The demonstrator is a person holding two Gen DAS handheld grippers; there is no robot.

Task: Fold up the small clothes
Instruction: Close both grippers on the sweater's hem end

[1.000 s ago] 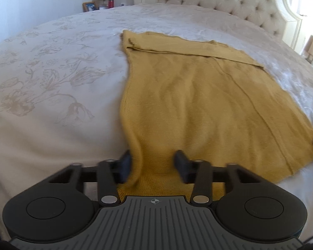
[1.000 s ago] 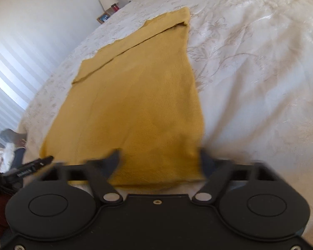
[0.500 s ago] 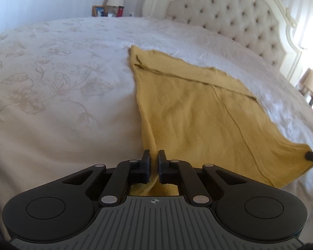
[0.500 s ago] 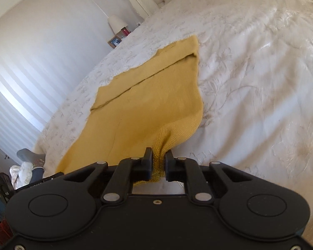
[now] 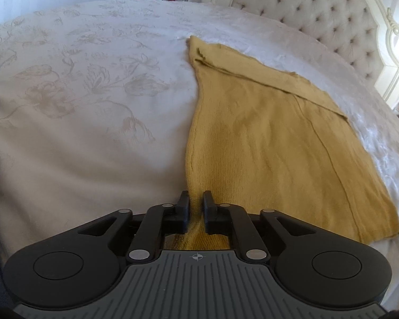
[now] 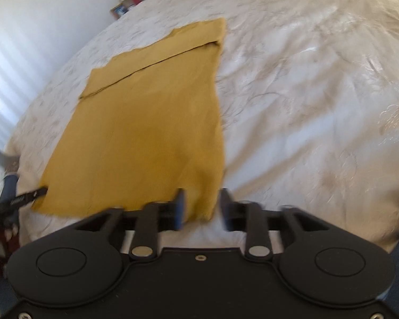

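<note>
Left hand-held gripper (image 5: 195, 210) pinching garment (image 5: 266, 138) (right (image 6: 202, 208) apart)

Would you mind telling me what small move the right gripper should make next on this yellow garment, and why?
Probably close the right gripper on the near corner of the yellow garment. Its fingers stand apart with that corner lying between them, while the left gripper is already pinched on the other near corner. With both corners held, the hem could be lifted evenly off the bedspread toward the far edge.
</note>
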